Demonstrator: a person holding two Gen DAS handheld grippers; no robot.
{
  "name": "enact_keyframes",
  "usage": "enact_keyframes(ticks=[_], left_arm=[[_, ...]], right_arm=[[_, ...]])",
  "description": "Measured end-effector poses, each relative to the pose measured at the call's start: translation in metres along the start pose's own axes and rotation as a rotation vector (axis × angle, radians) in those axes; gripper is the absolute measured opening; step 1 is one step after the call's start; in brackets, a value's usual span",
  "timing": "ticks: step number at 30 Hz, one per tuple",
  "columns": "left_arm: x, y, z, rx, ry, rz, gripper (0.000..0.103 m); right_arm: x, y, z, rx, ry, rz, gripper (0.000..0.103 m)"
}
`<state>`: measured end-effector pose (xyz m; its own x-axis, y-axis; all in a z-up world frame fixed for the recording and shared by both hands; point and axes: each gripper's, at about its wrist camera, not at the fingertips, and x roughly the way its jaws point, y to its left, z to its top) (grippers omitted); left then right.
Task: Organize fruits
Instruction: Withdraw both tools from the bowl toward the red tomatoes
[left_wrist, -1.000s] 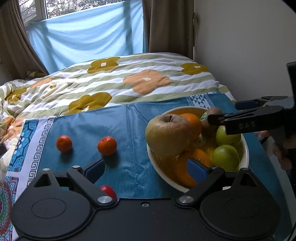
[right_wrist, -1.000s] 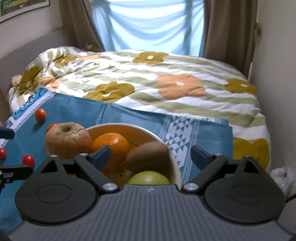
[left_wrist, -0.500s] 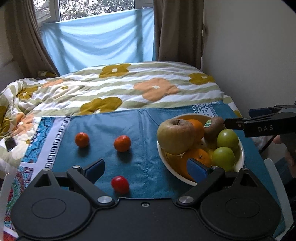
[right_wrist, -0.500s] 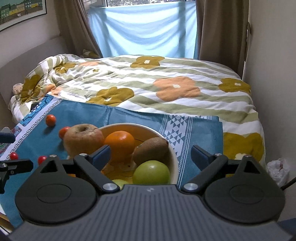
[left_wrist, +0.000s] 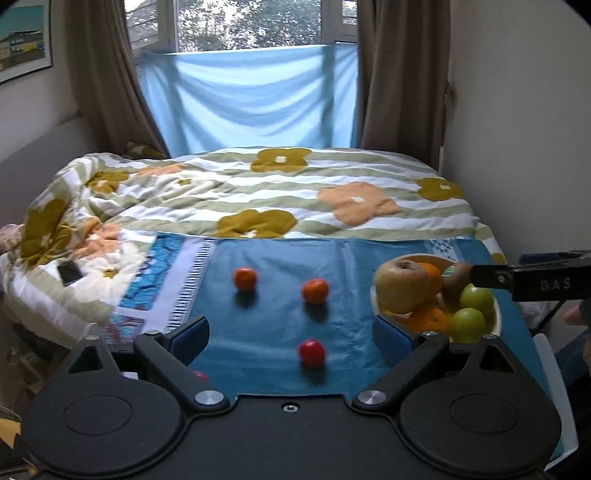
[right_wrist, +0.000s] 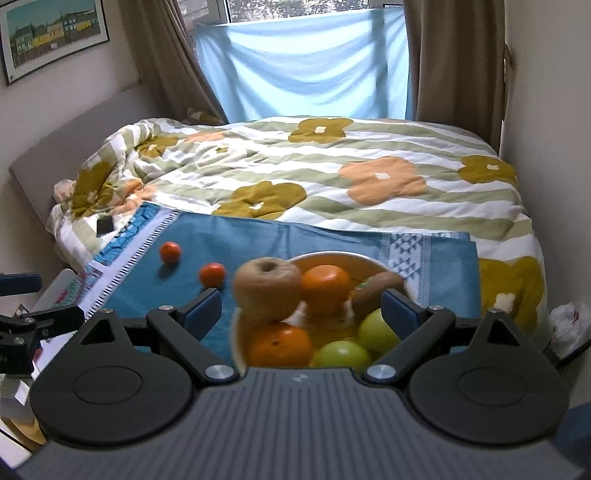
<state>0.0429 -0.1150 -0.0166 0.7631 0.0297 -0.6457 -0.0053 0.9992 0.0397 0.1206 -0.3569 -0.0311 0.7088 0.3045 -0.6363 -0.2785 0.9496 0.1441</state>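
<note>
A cream bowl (left_wrist: 495, 321) on the blue cloth (left_wrist: 273, 317) holds a big brown apple (left_wrist: 400, 290), oranges, a kiwi and two green fruits (left_wrist: 469, 319). It also shows in the right wrist view (right_wrist: 236, 343). Two small tangerines (left_wrist: 245, 279) (left_wrist: 315, 291) and a red tomato (left_wrist: 312, 352) lie loose on the cloth. My left gripper (left_wrist: 291, 338) is open and empty, near the tomato. My right gripper (right_wrist: 301, 314) is open and empty over the bowl, and shows at the right of the left wrist view (left_wrist: 476, 275).
A flowered quilt (left_wrist: 295, 195) covers the bed behind the cloth. A black phone (left_wrist: 70, 273) lies on the quilt at left. A wall stands at the right. A second tomato (left_wrist: 201, 376) peeks out by my left finger.
Both grippers have pulled back and up from the bowl. More of the cloth, the bed and the window is in view. The fruits have not moved.
</note>
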Motion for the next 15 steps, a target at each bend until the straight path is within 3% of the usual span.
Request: enact_keyframes(ticks=[5, 15], left_arm=[[0.0, 0.033, -0.012, 0.01, 0.011, 0.008, 0.097], [0.039, 0.095, -0.039, -0.001, 0.133, -0.05, 0.094]], right_arm=[[-0.006, 0.036, -0.011, 0.046, 0.004, -0.008, 0.103], [0.02, 0.102, -0.037, 0.069, 0.067, -0.046, 0.103]])
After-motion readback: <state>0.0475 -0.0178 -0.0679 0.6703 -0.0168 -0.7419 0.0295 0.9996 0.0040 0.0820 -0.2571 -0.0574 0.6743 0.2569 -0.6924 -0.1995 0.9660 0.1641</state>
